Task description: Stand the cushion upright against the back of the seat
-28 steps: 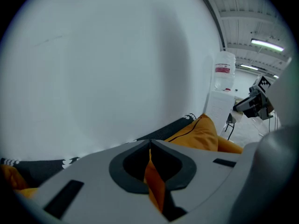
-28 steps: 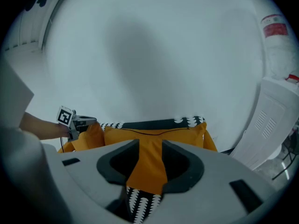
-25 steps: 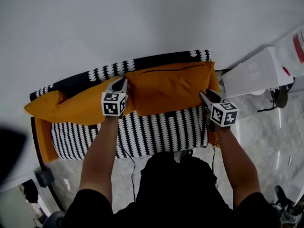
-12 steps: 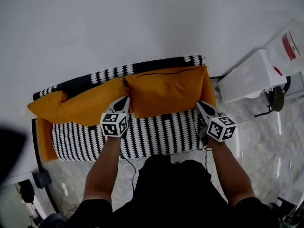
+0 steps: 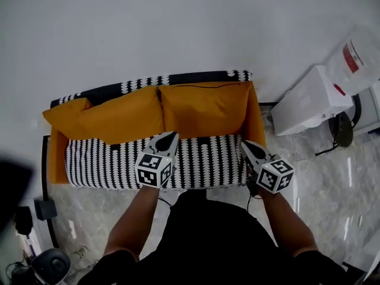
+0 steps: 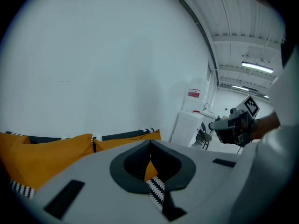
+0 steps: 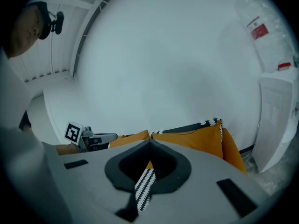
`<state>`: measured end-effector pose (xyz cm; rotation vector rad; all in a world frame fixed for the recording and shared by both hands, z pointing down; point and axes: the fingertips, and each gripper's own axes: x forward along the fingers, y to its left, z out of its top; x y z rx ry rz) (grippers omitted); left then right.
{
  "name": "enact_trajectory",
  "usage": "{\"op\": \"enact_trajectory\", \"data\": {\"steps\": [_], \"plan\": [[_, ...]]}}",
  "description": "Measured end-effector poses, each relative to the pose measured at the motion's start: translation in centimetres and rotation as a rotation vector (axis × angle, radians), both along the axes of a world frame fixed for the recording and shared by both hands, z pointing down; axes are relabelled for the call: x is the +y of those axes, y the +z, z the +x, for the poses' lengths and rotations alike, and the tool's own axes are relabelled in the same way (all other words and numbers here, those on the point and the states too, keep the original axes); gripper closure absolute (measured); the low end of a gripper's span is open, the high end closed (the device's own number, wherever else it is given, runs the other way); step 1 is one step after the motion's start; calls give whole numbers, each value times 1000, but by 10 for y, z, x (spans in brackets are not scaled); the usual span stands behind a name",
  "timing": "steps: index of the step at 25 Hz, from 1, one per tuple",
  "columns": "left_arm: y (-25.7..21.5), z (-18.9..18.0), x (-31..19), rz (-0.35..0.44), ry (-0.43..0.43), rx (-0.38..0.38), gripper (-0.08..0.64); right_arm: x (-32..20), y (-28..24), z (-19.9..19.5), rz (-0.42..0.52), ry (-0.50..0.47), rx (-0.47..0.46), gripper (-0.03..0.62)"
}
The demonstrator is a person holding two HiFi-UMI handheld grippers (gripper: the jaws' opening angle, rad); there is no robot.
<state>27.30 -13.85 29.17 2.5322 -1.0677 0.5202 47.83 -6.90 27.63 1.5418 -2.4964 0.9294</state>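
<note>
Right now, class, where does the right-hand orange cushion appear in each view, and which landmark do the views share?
Head view: right-hand orange cushion, just above centre.
Left gripper view: cushion low, just left of centre.
Right gripper view: cushion low, right of centre.
Shared landmark: black-and-white sofa backrest behind it.

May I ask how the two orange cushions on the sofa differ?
The right cushion shows a dark line along its top edge; the left cushion shows none. The left cushion's outer corner sticks out to a point; the right cushion looks squarer. Both are orange, against the backrest.
</note>
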Motion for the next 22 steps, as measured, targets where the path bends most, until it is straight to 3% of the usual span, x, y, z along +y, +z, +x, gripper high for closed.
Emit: {"op": "enact_trajectory", "data": {"steps": [4, 6, 12, 17, 22], "plan": [[-20, 18, 67, 19, 17, 32, 543, 47, -22, -5, 84, -68, 153, 555], [-26, 23, 97, 20, 5, 52, 543, 68, -35, -7, 123, -82, 171, 554], [-39, 34, 184, 28, -24, 63, 543, 145, -55, -16, 170, -143, 40, 554], [-53, 33, 238, 37, -56, 76, 543, 196, -68, -21, 208, -210, -136, 555], [-74, 19, 262, 52, -115, 96, 543, 209, -68, -20, 178, -178, -132, 554]]}}
